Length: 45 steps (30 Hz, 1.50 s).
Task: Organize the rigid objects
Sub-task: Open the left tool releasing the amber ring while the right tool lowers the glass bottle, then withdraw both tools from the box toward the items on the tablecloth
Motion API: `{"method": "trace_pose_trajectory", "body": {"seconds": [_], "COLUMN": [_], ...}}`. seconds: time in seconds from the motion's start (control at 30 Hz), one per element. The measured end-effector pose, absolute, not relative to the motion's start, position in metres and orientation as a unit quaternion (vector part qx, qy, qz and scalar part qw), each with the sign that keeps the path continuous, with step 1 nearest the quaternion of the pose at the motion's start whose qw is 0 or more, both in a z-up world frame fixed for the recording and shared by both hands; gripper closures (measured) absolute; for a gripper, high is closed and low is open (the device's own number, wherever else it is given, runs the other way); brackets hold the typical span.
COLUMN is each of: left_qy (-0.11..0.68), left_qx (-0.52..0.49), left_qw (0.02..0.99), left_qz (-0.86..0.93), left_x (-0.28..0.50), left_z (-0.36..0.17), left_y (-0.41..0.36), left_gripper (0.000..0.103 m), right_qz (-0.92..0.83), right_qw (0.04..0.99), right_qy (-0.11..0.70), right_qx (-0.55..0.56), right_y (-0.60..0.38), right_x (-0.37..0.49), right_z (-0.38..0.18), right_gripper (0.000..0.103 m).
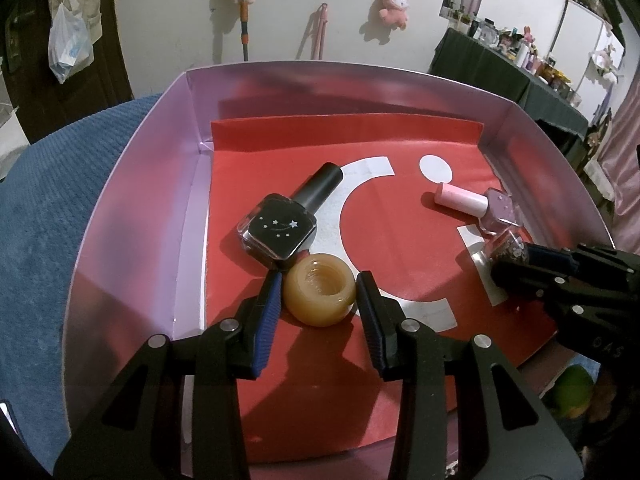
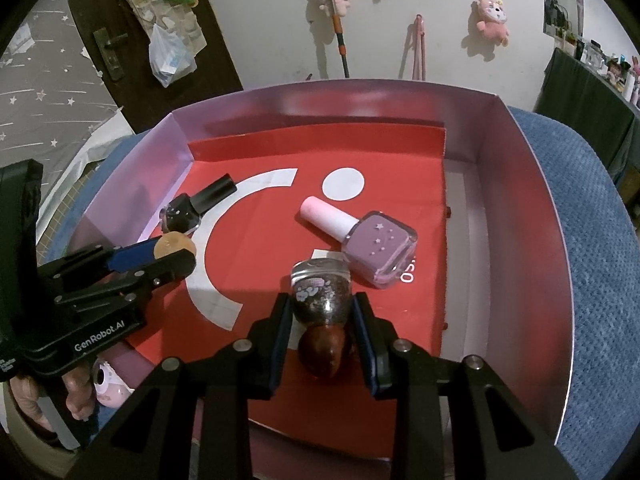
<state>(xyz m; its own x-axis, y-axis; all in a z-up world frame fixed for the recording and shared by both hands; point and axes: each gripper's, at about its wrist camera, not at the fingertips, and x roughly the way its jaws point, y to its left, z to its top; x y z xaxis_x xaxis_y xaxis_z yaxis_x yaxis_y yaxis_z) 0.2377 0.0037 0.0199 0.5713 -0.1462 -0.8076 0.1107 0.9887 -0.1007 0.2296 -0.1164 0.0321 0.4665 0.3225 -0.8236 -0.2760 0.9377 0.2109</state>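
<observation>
We count three nail polish bottles in the box: a black bottle near the left wall, a lilac bottle toward the right wall, and a glitter bottle near the front edge. There is one tan ring. Our left hand-held gripper is clenched around the ring, just beside the black bottle. Our right hand-held gripper grasps the glitter bottle, which touches the lilac one. A red sheet lines the box floor.
</observation>
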Motion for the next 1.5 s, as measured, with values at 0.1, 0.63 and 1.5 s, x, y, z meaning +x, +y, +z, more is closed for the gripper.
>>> {"method": "trace_pose_trajectory", "body": {"seconds": [0.1,0.63,1.5], "left_qy": [0.458,0.430,0.403], "left_qx": [-0.019,-0.005,0.006], "left_qw": [0.886,0.900,0.914], "left_qz": [-0.072,-0.069,-0.052], "left_x": [0.237,0.222,0.187], "left_z": [0.021,0.037,0.059], "left_y": [0.004,-0.002,-0.004], "left_gripper": [0.063,0.042,0.020], "right_qz": [0.176,0.179,0.204], "right_qw": [0.857,0.870,0.899], "right_qy": [0.483,0.458,0.386], "right_qx": [0.026,0.039,0.044], "right_y": [-0.116,-0.123,-0.126], "right_x": [0.228,0.209,0.160], "right_z": [0.033,0.050,0.088], "right_gripper": [0.068,0.048,0.012]}}
